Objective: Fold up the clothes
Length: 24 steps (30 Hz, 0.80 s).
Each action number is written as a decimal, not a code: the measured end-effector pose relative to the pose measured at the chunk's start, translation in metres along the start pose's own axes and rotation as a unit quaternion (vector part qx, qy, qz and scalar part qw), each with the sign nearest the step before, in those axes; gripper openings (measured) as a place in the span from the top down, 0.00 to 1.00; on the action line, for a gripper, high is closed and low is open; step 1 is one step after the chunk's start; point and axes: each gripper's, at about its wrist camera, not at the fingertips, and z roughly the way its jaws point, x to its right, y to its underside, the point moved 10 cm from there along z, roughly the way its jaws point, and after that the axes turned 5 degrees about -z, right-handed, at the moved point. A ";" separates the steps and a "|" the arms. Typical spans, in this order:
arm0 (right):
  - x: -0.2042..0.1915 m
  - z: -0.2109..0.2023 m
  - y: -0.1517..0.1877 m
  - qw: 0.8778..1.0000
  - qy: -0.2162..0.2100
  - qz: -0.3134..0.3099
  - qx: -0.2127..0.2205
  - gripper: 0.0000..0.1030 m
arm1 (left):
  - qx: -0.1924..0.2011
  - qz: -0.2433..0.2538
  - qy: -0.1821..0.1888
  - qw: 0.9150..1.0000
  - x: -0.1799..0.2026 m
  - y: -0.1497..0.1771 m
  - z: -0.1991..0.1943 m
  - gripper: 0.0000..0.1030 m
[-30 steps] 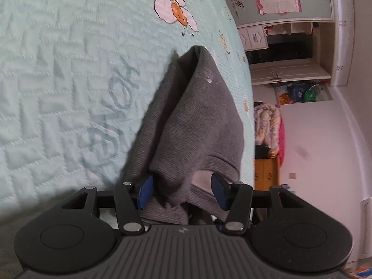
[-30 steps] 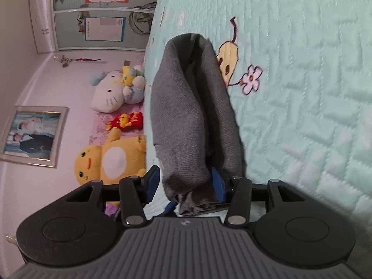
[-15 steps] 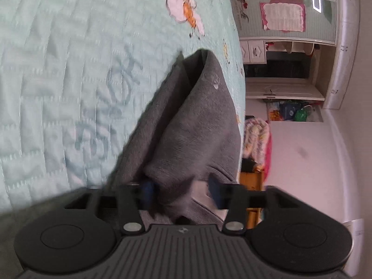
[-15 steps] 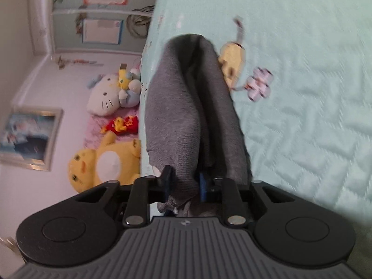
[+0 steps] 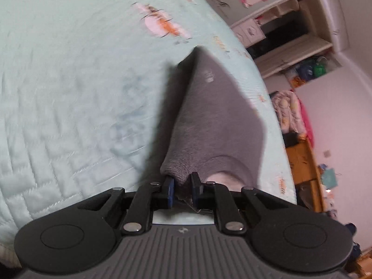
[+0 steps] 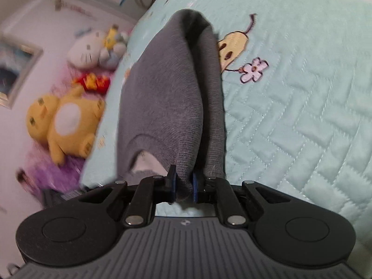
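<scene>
A grey knit garment (image 5: 216, 116) lies in a long fold on the mint quilted bedspread (image 5: 69, 81). Its near hem is bunched between the blue pads of my left gripper (image 5: 182, 181), whose jaws are closing and pinch the cloth. In the right wrist view the same grey garment (image 6: 162, 97) stretches away over the bedspread (image 6: 302, 93). My right gripper (image 6: 183, 181) has its jaws closing too, with a fold of the near edge squeezed between the pads. A pale inner lining shows at the neckline beside each gripper.
The bed's edge runs close beside the garment in both views. Beyond it are a yellow plush toy (image 6: 62, 118) and a white cat plush (image 6: 88, 48) on one side. Wall shelves (image 5: 290, 44) and a wooden cabinet (image 5: 304, 169) stand on the other.
Both grippers' jaws went from wide apart around the garment's near edge to pinched on it. Both views have rolled, and the cloth now looks drawn tighter toward the grippers.
</scene>
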 end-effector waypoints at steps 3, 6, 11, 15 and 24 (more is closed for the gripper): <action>-0.009 -0.003 -0.003 0.999 0.020 -0.044 -0.007 0.88 | 0.004 0.022 0.001 1.000 0.006 0.002 -0.001 0.88; -0.019 -0.007 -0.004 0.996 0.036 -0.082 -0.021 0.88 | 0.005 0.041 -0.010 0.999 0.008 0.004 -0.004 0.88; -0.016 -0.008 -0.002 0.992 0.054 -0.107 -0.036 0.88 | 0.009 0.065 -0.026 0.998 0.010 0.009 -0.003 0.88; -0.026 -0.018 -0.011 0.991 0.053 -0.117 -0.039 0.80 | 0.014 0.089 -0.043 0.995 0.016 0.009 0.004 0.87; -0.101 -0.034 -0.090 0.973 0.060 -0.206 0.080 0.79 | 0.040 0.180 -0.094 0.978 0.027 0.020 0.007 0.87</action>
